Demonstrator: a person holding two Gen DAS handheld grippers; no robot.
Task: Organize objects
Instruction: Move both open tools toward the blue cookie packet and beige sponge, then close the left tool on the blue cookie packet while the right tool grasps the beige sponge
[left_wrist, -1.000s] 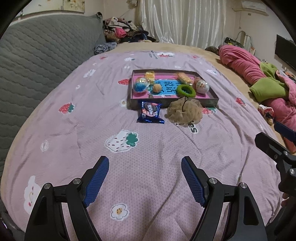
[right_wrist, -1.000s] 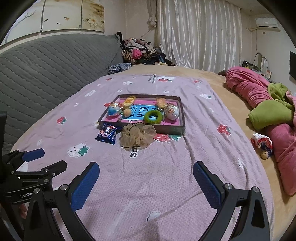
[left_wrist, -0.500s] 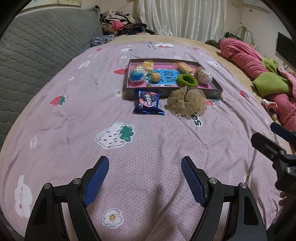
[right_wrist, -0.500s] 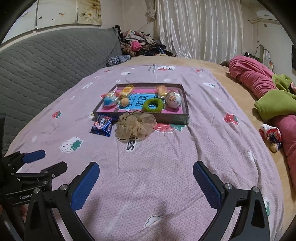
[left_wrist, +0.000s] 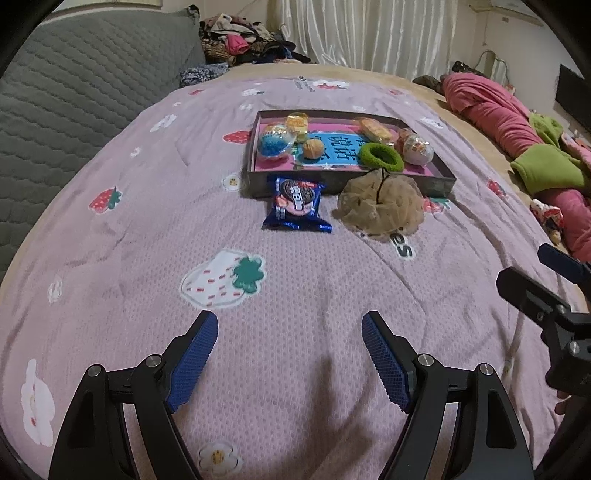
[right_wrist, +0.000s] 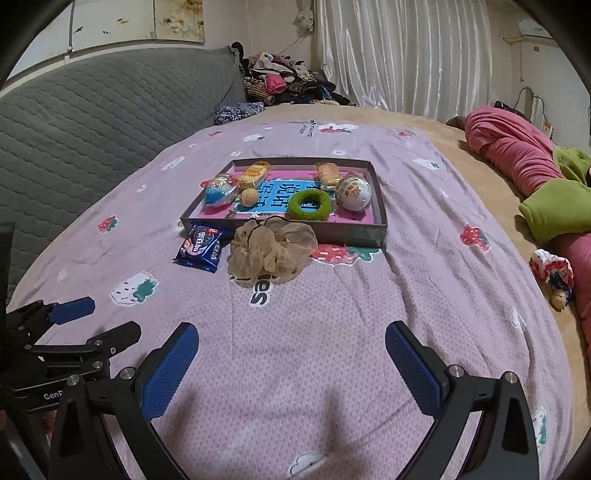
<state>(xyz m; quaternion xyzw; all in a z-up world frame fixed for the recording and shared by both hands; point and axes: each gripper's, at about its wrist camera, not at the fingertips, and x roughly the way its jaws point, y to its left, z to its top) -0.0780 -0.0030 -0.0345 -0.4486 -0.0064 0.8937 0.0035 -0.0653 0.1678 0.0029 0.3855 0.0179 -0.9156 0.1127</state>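
Two things lay outside the shallow box (left_wrist: 347, 181) on the bed (left_wrist: 295, 295): a blue cookie packet (left_wrist: 296, 202) and a beige mesh scrunchie (left_wrist: 382, 201), side by side just in front of the box's near wall, the scrunchie touching it. Inside the box you had a blue-filled clear capsule (right_wrist: 218, 191), a small tan ball (right_wrist: 249, 196), two yellow-wrapped snacks (right_wrist: 255, 173), a green ring (right_wrist: 309, 206) and a white egg-shaped capsule (right_wrist: 354, 192), spread over the pink and blue lining. Your left gripper (left_wrist: 289, 345) hung over the pink strawberry-print bedspread (right_wrist: 332, 314), well short of the packet, its fingers (left_wrist: 192, 356) released and spread with nothing between them. Your right gripper (right_wrist: 291, 363) was beside it, its fingers (right_wrist: 413, 365) also released and empty. Pink and green bedding (right_wrist: 535, 173) was bunched at the right edge of the bed, and a grey quilted headboard (right_wrist: 92, 110) stood at the left.
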